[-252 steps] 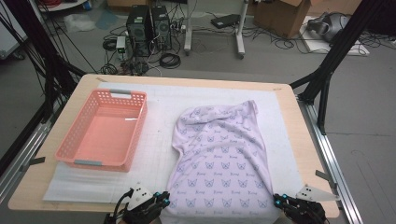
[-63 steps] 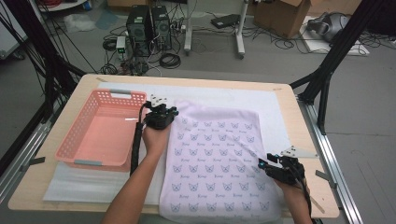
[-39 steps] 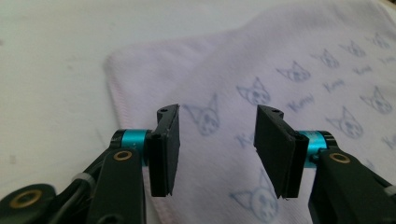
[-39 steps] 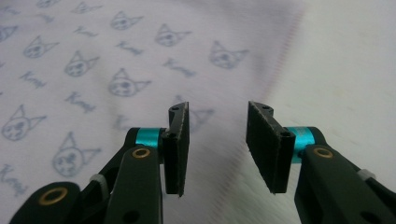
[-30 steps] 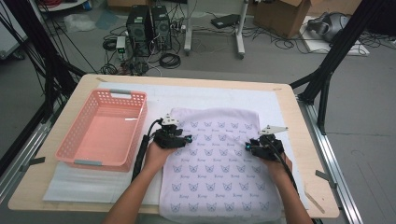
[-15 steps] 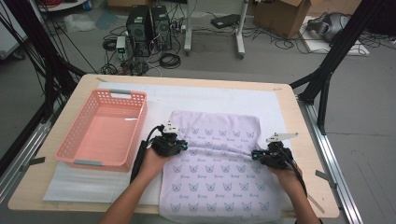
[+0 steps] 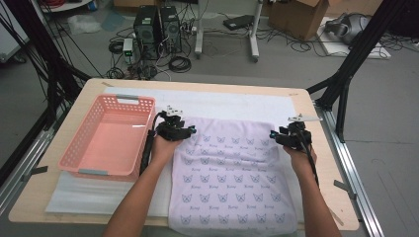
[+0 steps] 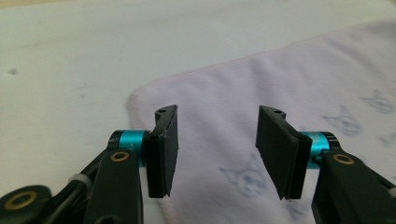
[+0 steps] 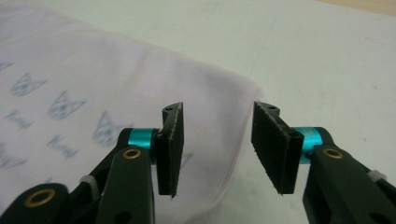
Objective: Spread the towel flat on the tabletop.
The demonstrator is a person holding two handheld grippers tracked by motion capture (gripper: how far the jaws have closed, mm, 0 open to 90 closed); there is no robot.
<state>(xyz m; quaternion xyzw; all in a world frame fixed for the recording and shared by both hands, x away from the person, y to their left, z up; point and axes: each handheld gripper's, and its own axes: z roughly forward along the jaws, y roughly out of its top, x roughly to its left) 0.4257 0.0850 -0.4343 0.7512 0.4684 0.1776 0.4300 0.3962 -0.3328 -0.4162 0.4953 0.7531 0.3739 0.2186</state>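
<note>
- The left gripper (image 8: 217, 154) had its fingers (image 8: 164, 151) apart with nothing gripped; they had just been opening, and the towel (image 8: 280, 93) lay below the gap, its rounded corner just beyond them.
- The right gripper (image 9: 217, 149) also had its fingers (image 9: 273, 147) parted and empty, having just been opening, above the towel's other far corner.
- From the high view, the left gripper (image 7: 174, 129) and right gripper (image 7: 289, 138) sat at the two far corners of the folded towel (image 7: 230, 177), which lay flat on a white mat (image 7: 232, 103).
- A pink basket (image 7: 111, 138) stood left of the towel on the worktop (image 7: 94, 89).
</note>
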